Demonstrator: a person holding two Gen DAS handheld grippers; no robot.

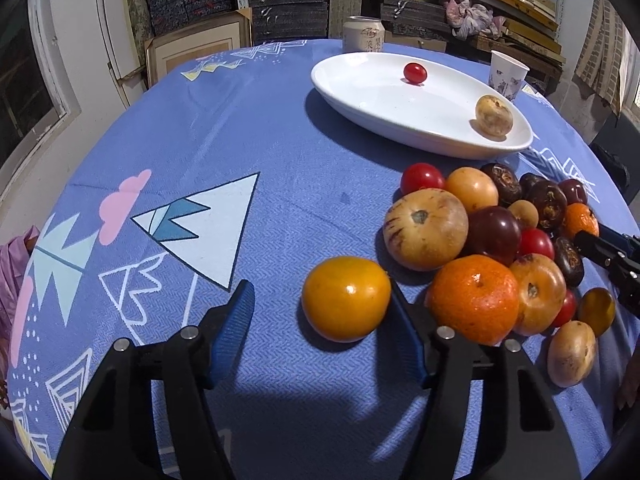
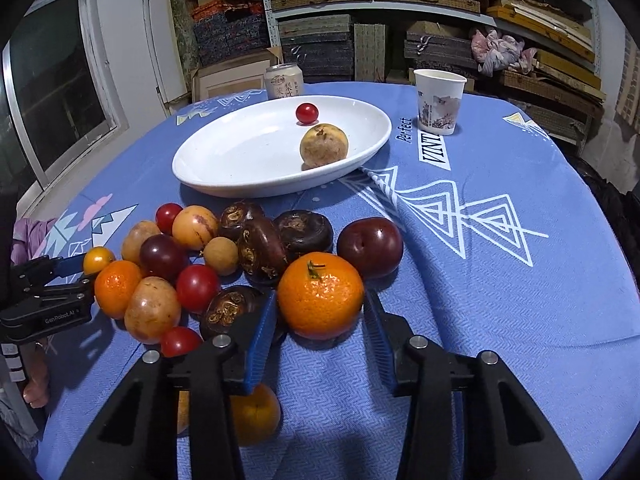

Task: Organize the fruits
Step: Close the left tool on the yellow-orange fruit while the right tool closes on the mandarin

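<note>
A pile of mixed fruit [image 1: 496, 240] lies on the blue tablecloth, seen also in the right wrist view [image 2: 224, 264]. My left gripper [image 1: 322, 304] is open around a smooth yellow-orange fruit [image 1: 346, 298] on the cloth; the right finger touches it, the left stands apart. My right gripper [image 2: 320, 312] is open around a mandarin [image 2: 320, 295], fingers close on both sides. A white oval plate [image 1: 360, 92] [image 2: 224, 160] holds a red cherry tomato [image 1: 415, 73] [image 2: 307, 113] and a tan round fruit [image 1: 494, 116] [image 2: 324, 146].
A drinks can [image 1: 364, 34] [image 2: 284, 80] stands behind the plate and a paper cup [image 1: 507, 75] [image 2: 438, 100] to its right. A dark plum [image 2: 370, 246] lies right of the mandarin. Shelves of boxes stand beyond the table. The right gripper shows in the left wrist view [image 1: 612, 258].
</note>
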